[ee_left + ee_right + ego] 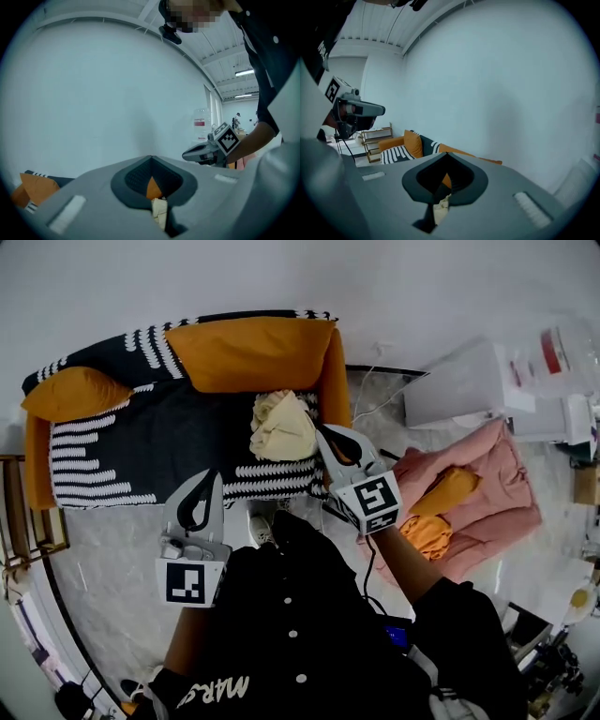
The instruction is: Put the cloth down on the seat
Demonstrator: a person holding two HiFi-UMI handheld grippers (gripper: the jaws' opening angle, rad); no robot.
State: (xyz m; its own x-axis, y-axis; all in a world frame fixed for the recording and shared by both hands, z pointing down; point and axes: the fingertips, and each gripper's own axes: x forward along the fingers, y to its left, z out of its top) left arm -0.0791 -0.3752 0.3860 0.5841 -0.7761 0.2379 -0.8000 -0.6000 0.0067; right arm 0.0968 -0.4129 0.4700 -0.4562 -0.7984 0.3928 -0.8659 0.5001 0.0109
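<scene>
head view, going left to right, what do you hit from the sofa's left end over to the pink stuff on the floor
small orange cushion → left gripper → cream cloth → right gripper → pink fabric pile

A long orange sofa (169, 442) with a black and white striped cover stands against a plain white wall (281, 273). A shiny grey stone floor (103, 559) lies in front of the sofa. A small wooden shelf (28, 512) stands at its left end.
</scene>
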